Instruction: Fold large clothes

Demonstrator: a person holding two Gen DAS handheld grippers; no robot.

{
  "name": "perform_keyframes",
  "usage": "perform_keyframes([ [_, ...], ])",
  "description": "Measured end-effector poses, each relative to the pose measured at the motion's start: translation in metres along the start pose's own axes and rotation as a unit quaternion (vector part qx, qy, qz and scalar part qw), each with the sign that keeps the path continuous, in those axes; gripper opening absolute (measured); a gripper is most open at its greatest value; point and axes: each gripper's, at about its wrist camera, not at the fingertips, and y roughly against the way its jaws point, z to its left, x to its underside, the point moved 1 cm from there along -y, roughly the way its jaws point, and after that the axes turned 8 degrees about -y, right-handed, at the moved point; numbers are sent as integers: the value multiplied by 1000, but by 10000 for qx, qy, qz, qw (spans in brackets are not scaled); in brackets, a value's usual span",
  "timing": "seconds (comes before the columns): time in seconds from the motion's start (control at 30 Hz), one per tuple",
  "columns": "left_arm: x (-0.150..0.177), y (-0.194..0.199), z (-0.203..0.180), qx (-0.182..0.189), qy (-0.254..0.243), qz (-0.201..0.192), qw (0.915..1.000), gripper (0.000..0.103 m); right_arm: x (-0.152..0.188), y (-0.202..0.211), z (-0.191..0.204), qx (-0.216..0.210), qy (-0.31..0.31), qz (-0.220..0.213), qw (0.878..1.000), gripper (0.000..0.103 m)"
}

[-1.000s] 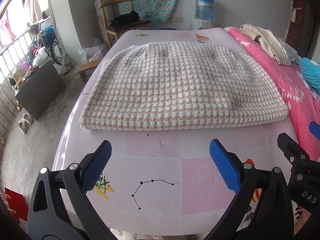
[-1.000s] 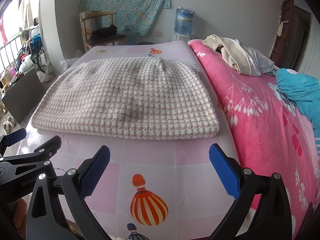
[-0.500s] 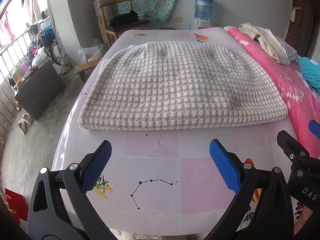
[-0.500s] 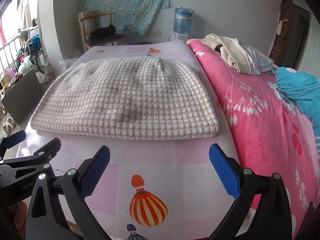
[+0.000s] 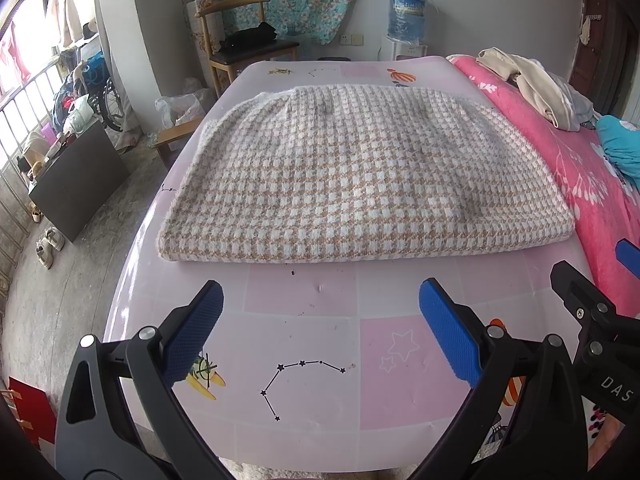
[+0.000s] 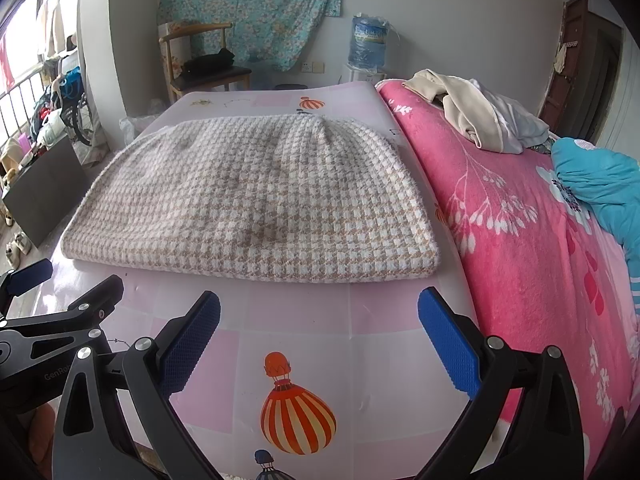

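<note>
A beige-and-white houndstooth garment (image 5: 360, 176) lies folded flat in a thick rectangle on the pink patterned mat (image 5: 304, 344), its folded edge toward me. It also shows in the right wrist view (image 6: 256, 200). My left gripper (image 5: 320, 332) is open and empty, held above the mat just short of the garment's near edge. My right gripper (image 6: 320, 336) is open and empty, beside the left one, in front of the garment's right half. Neither touches the cloth.
A pink floral blanket (image 6: 520, 240) covers the bed to the right, with a pile of beige and white clothes (image 6: 476, 112) and a teal cloth (image 6: 600, 184) on it. A wooden chair (image 5: 244, 48) and water jug (image 5: 408, 8) stand at the back. The floor drops off left.
Both grippers have drifted slightly; the view of the garment shifts a little. The jaws stay open and the garment has not moved.
</note>
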Motion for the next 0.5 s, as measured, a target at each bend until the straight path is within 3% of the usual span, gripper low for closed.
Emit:
perform_keyframes([
  [0.5,0,0,1,2,1,2,10000,95,0,1,1,7,1,4,10000,97],
])
